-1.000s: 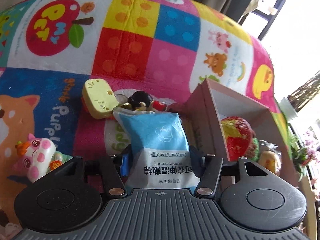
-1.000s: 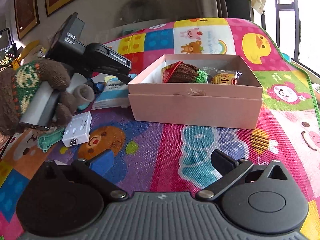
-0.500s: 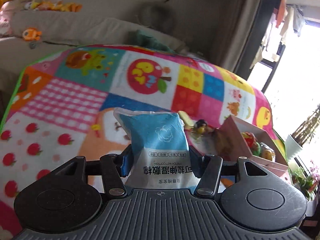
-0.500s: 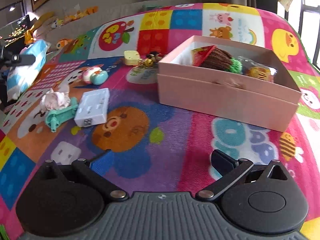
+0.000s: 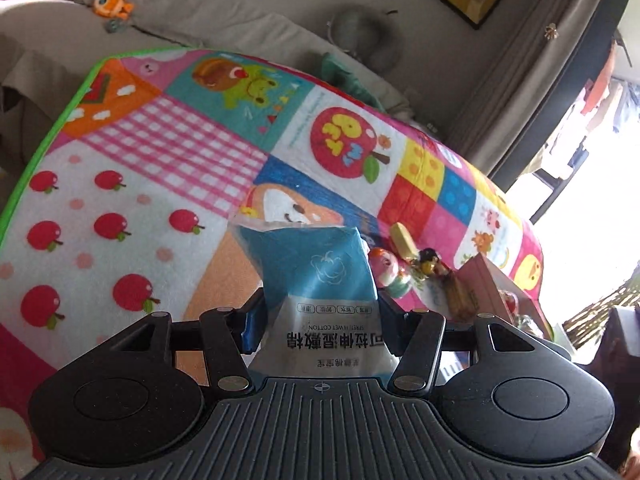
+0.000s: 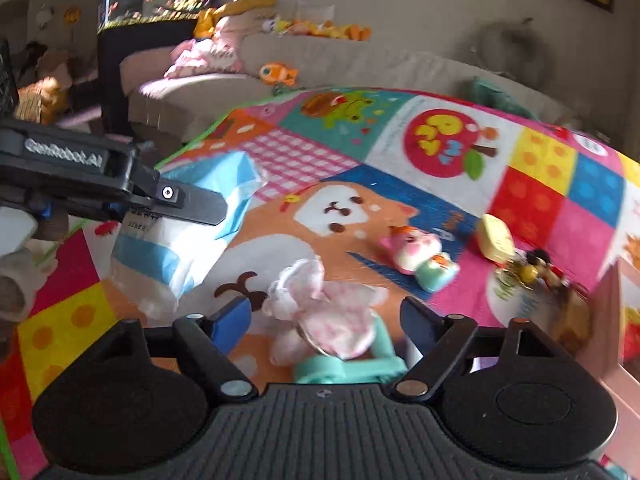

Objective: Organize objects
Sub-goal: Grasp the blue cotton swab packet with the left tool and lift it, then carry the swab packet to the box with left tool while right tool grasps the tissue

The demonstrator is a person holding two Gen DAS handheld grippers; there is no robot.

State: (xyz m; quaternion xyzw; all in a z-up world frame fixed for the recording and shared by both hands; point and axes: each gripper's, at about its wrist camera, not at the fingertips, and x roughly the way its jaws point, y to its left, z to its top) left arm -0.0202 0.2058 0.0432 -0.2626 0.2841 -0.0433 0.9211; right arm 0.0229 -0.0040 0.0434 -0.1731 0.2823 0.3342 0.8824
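My left gripper [image 5: 316,320] is shut on a blue and white wet-cotton pack [image 5: 316,280], held above the colourful play mat [image 5: 140,208]. In the right wrist view the same pack [image 6: 180,248] hangs at the left under a left finger [image 6: 196,204]. My right gripper [image 6: 326,318] hovers low over the mat, its jaws closing. A crumpled pink and white cloth item [image 6: 324,312] lies between the jaws, and the pads stand clear of it. A teal plastic piece [image 6: 348,368] sits just under the cloth.
A pig toy [image 6: 420,256], a yellow toy [image 6: 496,236] and a keychain bundle [image 6: 524,270] lie on the mat to the right. The pink box [image 6: 612,320] stands at the right edge. A grey sofa [image 6: 360,68] with soft toys lies beyond the mat.
Both grippers swung left, away from the pink box. The left one still holds the pack. The right one came over the pink cloth item and its jaws narrowed.
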